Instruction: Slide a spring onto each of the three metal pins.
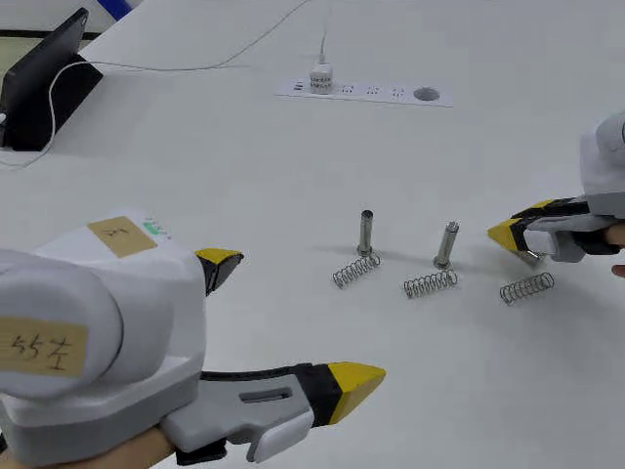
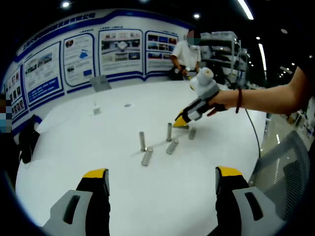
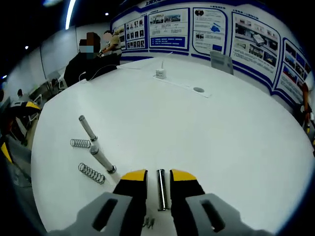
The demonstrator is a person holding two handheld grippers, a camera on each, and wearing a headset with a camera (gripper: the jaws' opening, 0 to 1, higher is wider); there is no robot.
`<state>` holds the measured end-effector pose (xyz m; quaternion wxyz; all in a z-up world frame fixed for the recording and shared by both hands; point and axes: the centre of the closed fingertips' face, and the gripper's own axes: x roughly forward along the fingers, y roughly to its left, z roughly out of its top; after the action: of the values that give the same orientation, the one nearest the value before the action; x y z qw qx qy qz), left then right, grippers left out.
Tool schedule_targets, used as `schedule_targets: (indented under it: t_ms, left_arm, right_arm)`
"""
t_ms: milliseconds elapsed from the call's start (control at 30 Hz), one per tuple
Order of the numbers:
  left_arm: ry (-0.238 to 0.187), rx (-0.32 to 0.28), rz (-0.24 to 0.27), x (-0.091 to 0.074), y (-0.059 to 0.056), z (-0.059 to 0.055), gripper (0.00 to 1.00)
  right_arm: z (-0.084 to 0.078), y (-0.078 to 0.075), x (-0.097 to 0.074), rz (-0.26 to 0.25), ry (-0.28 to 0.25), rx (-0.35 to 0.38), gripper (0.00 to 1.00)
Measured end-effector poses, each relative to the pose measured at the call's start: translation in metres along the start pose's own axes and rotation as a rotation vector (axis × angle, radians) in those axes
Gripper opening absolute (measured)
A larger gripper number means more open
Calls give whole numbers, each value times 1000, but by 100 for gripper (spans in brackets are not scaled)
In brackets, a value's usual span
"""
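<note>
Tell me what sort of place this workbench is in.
Probably a company lab or showroom hall, not a home: blue-bordered display boards line the wall, storage racks stand at the back, and the big white table carries a power strip.

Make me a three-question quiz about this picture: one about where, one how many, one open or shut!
1. Where is the third pin?
A. Between the jaws of the right gripper
B. On the power strip
C. Inside a spring

2. How many springs lie on the table?
A. One
B. Three
C. Five

3. How is the left gripper?
A. Open, holding nothing
B. Shut on a spring
C. Shut on a pin

Answers:
1 A: the right gripper view shows the pin between its jaws.
2 B: three lie loose in the head view.
3 A: its jaws stand wide apart, gripping nothing.
</note>
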<state>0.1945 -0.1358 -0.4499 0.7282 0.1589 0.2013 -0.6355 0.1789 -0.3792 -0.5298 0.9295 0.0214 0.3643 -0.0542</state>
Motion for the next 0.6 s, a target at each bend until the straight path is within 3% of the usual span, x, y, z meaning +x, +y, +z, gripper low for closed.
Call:
schedule_targets:
  t_ms: [167,600]
  left_arm:
    - [4,-2,2,0,1,-1,91]
    - [4,-5,9,-1,3,-1,90]
  right_arm:
    - [-5,-5,6,-13,20,29,15]
    - [-9,-5,8,-7,60,20,9]
